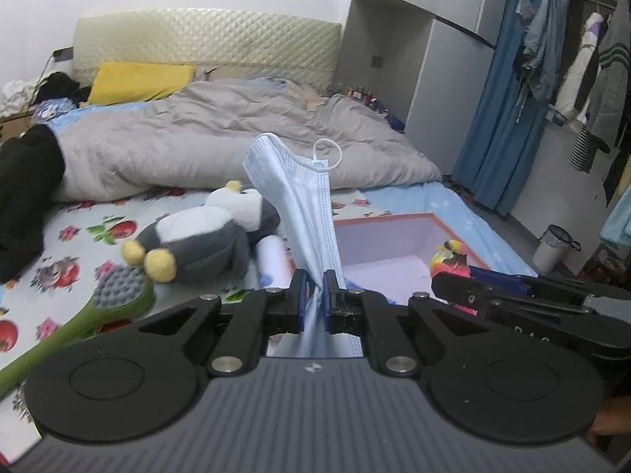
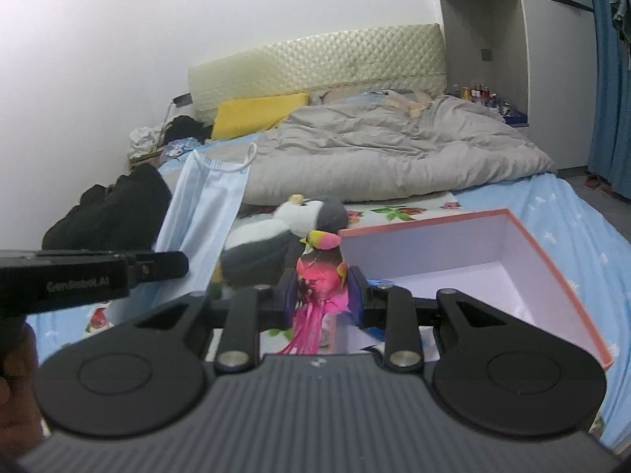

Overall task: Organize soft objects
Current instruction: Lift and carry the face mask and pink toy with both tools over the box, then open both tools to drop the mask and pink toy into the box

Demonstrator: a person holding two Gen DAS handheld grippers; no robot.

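Observation:
My left gripper [image 1: 314, 295] is shut on a light blue face mask [image 1: 294, 201], which stands up from the jaws above the bed; the mask also shows in the right wrist view [image 2: 205, 213]. My right gripper [image 2: 321, 295] is shut on a pink and yellow toy bird [image 2: 321, 272], also visible in the left wrist view [image 1: 451, 262]. An open pink-rimmed box [image 2: 524, 232] with a white inside lies on the bed just right of both grippers [image 1: 394, 218]. A grey and white plush penguin [image 1: 205, 236] lies on the floral sheet beyond the grippers.
A green long-handled brush [image 1: 98, 307] lies at the left. A white roll [image 1: 272, 260] lies by the penguin. A grey duvet [image 1: 221, 138], yellow pillow [image 1: 138, 81] and black clothes [image 1: 23, 189] are further back. A bin [image 1: 554, 248] stands on the floor.

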